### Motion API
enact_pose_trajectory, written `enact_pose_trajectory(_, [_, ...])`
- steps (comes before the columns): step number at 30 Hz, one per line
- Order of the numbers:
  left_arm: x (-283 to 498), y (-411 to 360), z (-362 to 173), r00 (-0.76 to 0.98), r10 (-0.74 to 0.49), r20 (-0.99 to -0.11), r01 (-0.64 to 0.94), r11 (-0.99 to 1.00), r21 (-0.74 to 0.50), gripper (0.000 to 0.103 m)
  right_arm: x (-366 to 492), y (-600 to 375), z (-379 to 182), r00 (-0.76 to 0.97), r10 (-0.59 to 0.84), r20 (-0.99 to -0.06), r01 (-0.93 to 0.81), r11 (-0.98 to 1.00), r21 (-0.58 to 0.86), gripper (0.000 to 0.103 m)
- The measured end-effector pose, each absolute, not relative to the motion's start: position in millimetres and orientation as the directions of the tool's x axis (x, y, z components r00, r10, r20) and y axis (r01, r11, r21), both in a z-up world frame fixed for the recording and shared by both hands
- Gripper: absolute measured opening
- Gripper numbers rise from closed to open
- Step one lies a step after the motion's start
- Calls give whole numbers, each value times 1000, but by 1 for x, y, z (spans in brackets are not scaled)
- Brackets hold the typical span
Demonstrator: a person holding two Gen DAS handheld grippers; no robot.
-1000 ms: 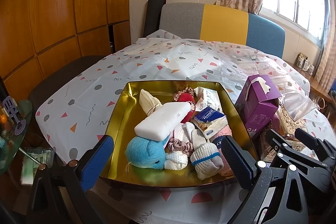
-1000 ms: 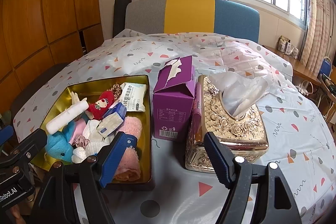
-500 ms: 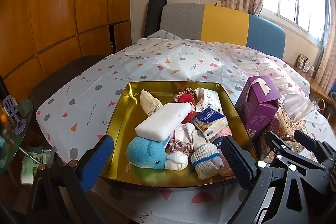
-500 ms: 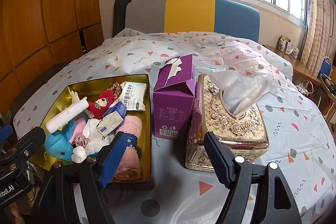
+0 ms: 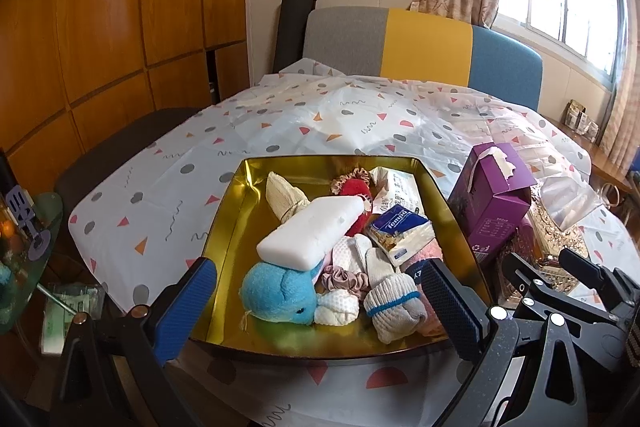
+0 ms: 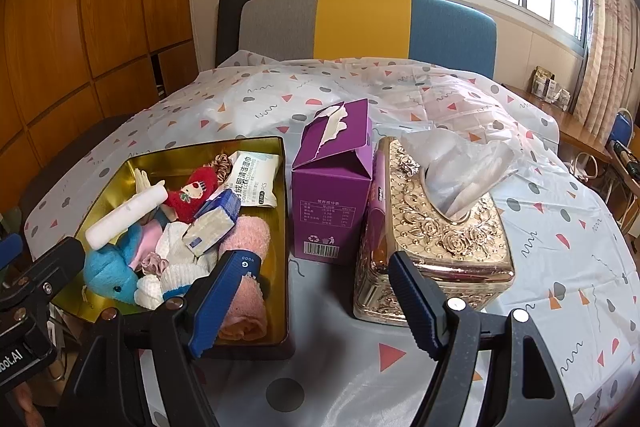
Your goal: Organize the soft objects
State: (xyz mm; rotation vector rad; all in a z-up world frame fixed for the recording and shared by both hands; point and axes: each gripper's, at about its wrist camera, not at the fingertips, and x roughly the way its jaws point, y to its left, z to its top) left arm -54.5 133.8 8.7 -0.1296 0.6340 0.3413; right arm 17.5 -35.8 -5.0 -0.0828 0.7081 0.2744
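Two grippers, left (image 5: 316, 301) and right (image 6: 318, 301), hover with jaws apart and empty; the tissue pack (image 5: 401, 233) in the gold tray (image 5: 224, 223) reads "Tempo".

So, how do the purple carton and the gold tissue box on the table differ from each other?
The purple carton is plain and matt; the gold tissue box is shiny with embossed roses. The purple carton stands upright and taller, while the gold tissue box lies low and long. The carton's top is torn open; a thin sheet sticks out of the tissue box. Both stand side by side right of the gold tray.
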Motion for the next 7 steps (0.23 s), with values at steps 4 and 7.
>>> enact_pose_trajectory(4, [-57,135,10,774,256,-579,-335,942,-30,97,18,-35,-6,724,219,-655,-277,961,15,77])
enact_pose_trajectory(7, [-55,139,9,766,256,-590,-344,938,-40,99,17,-36,-5,726,219,-651,-276,961,16,77])
